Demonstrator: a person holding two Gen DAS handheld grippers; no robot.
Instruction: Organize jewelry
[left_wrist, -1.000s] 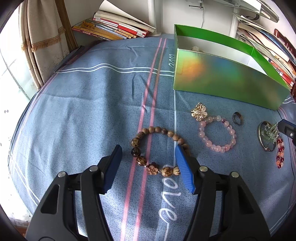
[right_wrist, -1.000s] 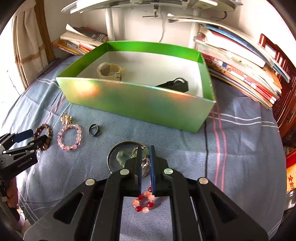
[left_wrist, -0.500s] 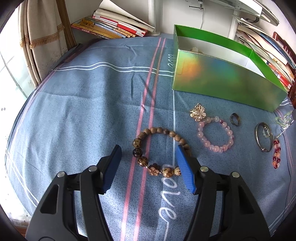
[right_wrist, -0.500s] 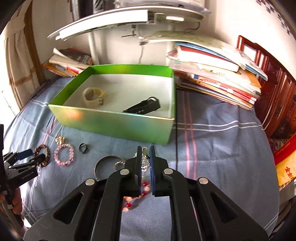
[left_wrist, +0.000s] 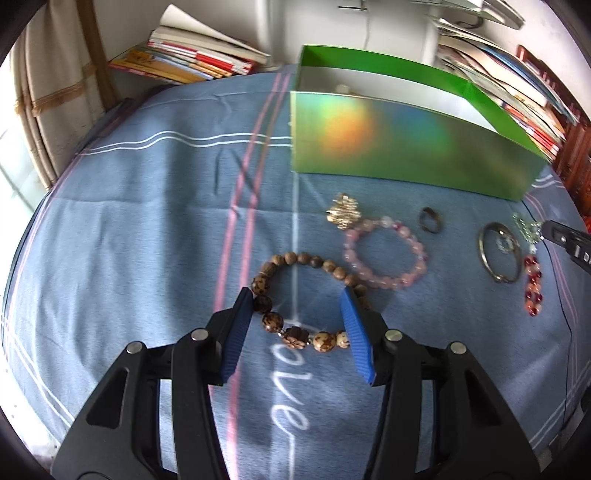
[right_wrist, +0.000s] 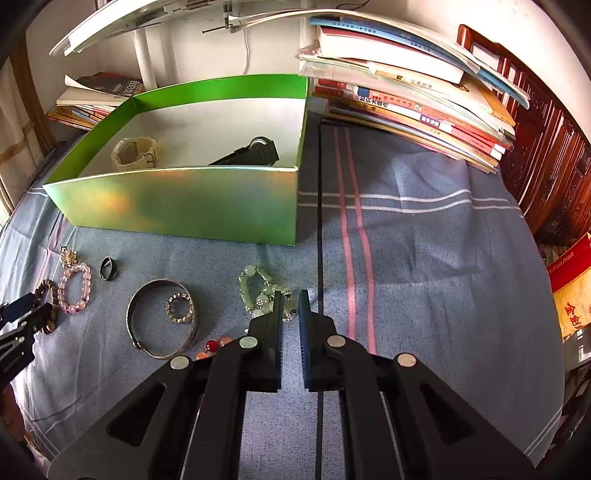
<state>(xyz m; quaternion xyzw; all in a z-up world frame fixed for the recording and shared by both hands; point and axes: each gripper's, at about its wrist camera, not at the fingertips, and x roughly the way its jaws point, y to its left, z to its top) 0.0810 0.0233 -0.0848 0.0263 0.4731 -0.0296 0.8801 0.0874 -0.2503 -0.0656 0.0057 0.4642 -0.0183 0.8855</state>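
A brown wooden bead bracelet lies on the blue cloth. My left gripper straddles its near half. The blue pads are closing and stand right beside the outer beads without squeezing them. My right gripper is shut on one end of a pale green bead bracelet, which stretches away from the fingertips, just right of the silver bangle. In the left wrist view the right gripper shows at the right edge with the glittering piece at its tip.
The green box stands behind the jewelry and holds a beige watch and a black item. A pink bead bracelet, dark ring and red bead string lie on the cloth. Books are stacked behind.
The left jaws have narrowed around the brown bracelet. The right gripper rose with the green piece, then swung to the right of the bangle and rolled.
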